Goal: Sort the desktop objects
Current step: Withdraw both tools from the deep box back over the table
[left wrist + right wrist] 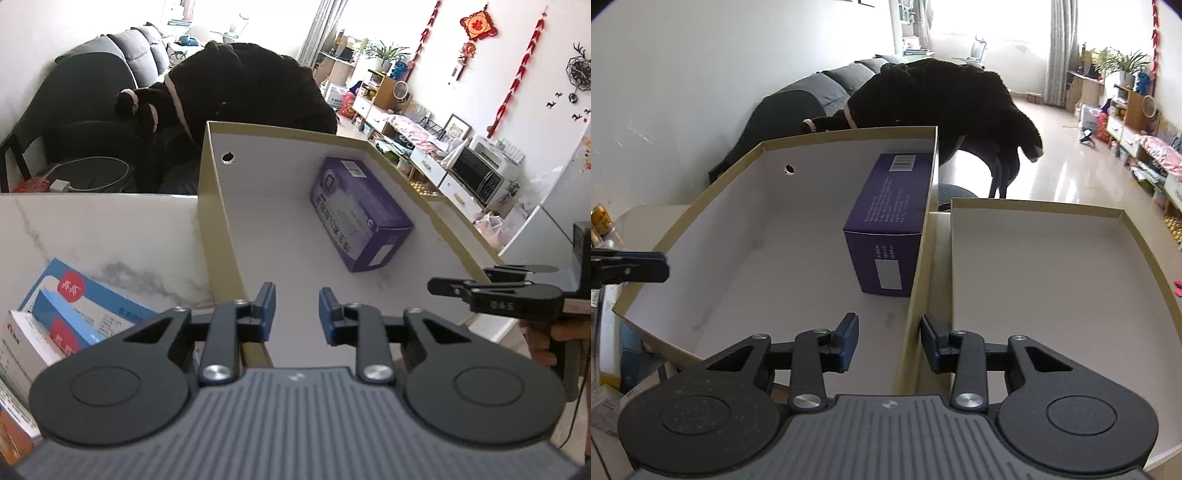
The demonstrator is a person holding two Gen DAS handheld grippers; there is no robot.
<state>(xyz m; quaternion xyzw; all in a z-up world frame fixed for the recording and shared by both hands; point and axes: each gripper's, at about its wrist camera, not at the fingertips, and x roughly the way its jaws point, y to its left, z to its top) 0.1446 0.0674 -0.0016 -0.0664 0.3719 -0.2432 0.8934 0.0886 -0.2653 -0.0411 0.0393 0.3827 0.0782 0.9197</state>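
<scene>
1. White walls (pixel 701 74); red hanging decorations (pixel 517 74) on rt wall.
2. Grey sofa (pixel 140 55) w/ black plush coat (pixel 251 85).
3. Bright window (pixel 990 22), grey curtains (pixel 1063 48).
4. Glossy pale floor (pixel 1063 155); low white cabinets (pixel 436 166).

Daylight filled the room, pouring from a window (pixel 990 22) at twelve o'clock in the right wrist view, where the glass burned out to pure white. A glossy floor (pixel 1052 147) at two o'clock carried a pale sheen. The left wrist view showed the same blown-out brightness near twelve o'clock. Both pictures stayed sharp, without motion blur. Fisheye distortion bent straight box edges into curves, and the corners fell into dark vignette. A black plush toy (pixel 236 96) lost nearly all detail in shadow. Shadows inside the cardboard box (pixel 746 258) were soft.
</scene>
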